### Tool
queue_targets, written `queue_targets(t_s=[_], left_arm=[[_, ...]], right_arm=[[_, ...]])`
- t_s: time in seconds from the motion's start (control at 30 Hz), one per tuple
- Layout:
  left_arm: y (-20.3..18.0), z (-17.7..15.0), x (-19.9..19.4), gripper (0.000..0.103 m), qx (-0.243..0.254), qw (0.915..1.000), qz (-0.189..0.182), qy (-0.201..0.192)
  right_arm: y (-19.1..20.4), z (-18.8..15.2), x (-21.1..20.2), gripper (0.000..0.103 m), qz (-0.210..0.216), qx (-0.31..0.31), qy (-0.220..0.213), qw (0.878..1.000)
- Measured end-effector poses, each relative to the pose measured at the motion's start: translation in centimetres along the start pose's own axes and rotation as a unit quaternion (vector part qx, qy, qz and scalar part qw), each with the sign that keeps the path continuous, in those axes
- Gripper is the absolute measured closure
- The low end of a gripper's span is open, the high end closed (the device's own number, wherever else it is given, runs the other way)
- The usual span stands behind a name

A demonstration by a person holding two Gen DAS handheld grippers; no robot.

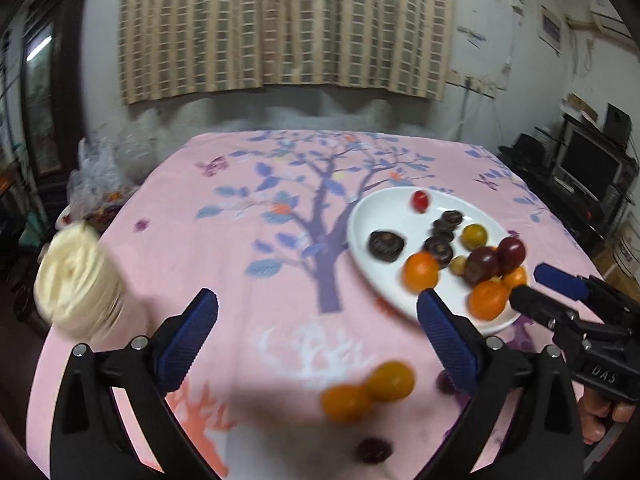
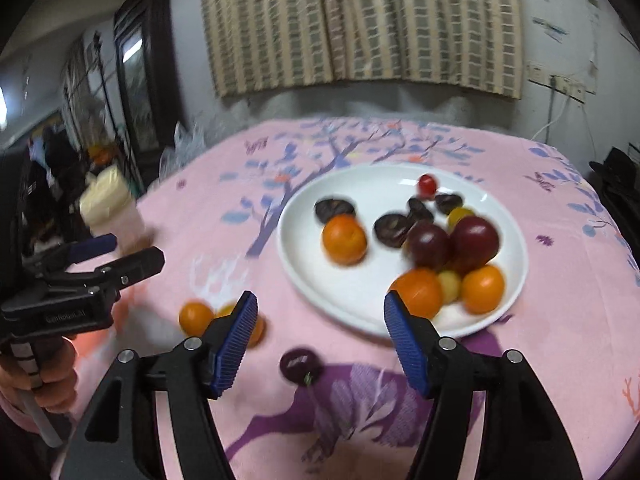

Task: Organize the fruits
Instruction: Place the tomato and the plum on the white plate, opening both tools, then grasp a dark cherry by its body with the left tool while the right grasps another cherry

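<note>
1. We see our left gripper [image 1: 318, 328] above the pink tablecloth [image 1: 248, 280], its blue pads spread wide and pinching nothing.
2. Our right gripper [image 2: 320, 342] is likewise spread apart and empty, pointing toward the near rim of the white plate [image 2: 320, 280].
3. The plate holds most of the fruit: three oranges, the nearest one [image 2: 418, 292] just beyond our right finger; two dark plums [image 2: 474, 242] touching side by side; a small red cherry tomato [image 2: 427, 185] at the far side; several dark wrinkled pieces [image 2: 334, 209]; and a few small yellowish fruits.
4. Off the plate, on the cloth, two small orange fruits [image 1: 368, 392] lie touching; in the left wrist view the pair's long axis runs from lower left to upper right.
5. A dark plum [image 2: 300, 364] lies alone on the cloth between our right fingers, near the plate; its stem end points toward us.
6. A cream-lidded jar [image 1: 76, 276] stands near the table's left edge, well apart from the plate; it is blurred.
</note>
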State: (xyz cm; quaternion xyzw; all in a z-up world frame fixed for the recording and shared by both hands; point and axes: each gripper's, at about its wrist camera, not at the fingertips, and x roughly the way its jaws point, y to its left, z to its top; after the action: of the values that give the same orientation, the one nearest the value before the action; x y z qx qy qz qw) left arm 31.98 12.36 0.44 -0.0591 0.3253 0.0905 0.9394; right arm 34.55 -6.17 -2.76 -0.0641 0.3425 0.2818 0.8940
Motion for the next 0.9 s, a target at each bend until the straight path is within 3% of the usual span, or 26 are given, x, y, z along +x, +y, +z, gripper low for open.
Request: queue_targets(t_s=[0.17,0.27,0.4,0.63,0.9], left_arm=[[3.3,-4.0,0.2,0.005,-0.039,0.9972,0.025,0.059],[4.5,-4.5,-0.5,0.005,-0.057,0.9962,0.037,0.053],[5.4,-4.9,-0.8,0.005,-0.069,0.9955,0.026,0.059],[5.1,-5.2,-0.8,0.005,-0.063,0.9955,0.028,0.065],[5.0,-5.3,-0.7,0.005,-0.06,0.9955,0.032,0.067]], right_arm=[[1.3,-1.7,2.1,0.04,0.004,-0.024,0.043,0.999],[1.6,-2.2,2.9,0.04,0.001,-0.036,0.058,0.998],[1.9,-2.6,3.5,0.042,0.002,-0.047,0.071,0.996],[1.8,-2.9,3.9,0.053,0.006,-0.044,0.084,0.995],[1.7,-2.8,4.1,0.055,0.005,-0.042,0.088,0.995]])
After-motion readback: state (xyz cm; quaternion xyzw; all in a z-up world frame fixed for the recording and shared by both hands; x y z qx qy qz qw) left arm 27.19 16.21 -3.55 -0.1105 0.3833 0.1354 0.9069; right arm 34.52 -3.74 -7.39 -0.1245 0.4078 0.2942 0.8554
